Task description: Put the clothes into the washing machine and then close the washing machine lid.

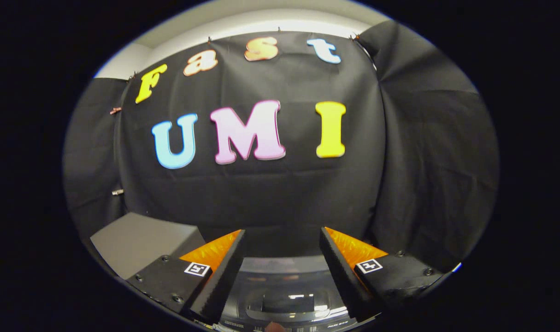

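Glossy, smooth washing machine lid point(284, 281) below matt black cloth wall point(270, 193).

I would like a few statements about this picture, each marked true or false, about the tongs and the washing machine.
1. The tongs are open, with nothing between the fingers. True.
2. A piece of clothing hangs from the tongs. False: the fingers hold nothing.
3. The washing machine shows below, between the two fingers. True.
4. The tongs point straight down into the drum. False: they point forward at the black cloth wall, and the machine's top lies beneath them.
5. A grey box-like surface lies beside the fingers, in front of the cloth wall. True.
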Tool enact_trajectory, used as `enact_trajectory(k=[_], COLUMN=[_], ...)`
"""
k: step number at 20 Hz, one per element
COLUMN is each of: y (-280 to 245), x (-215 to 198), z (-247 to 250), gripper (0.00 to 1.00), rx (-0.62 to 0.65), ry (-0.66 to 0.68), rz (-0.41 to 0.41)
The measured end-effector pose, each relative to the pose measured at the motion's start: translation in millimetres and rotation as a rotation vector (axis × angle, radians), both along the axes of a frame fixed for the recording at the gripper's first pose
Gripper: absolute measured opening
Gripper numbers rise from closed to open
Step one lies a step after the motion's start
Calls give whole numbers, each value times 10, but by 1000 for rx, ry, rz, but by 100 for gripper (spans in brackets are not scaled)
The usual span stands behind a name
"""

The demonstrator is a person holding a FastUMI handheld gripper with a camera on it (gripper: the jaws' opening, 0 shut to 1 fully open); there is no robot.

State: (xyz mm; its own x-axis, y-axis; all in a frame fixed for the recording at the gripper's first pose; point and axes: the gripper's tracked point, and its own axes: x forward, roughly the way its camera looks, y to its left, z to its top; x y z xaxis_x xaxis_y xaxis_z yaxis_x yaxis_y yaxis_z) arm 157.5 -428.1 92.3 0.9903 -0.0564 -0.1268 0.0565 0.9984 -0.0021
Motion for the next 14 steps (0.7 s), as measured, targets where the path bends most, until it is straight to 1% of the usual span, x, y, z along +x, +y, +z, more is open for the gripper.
enact_trajectory(k=[3, 6, 9, 14], y=[58, 174, 206, 257], x=[-139, -267, -391, -541], z=[436, 821, 1007, 1112], gripper=[99, 99, 98, 98], rx=[-35, -14, 3, -12], ry=[-83, -161, -198, -217], rz=[11, 27, 41, 63])
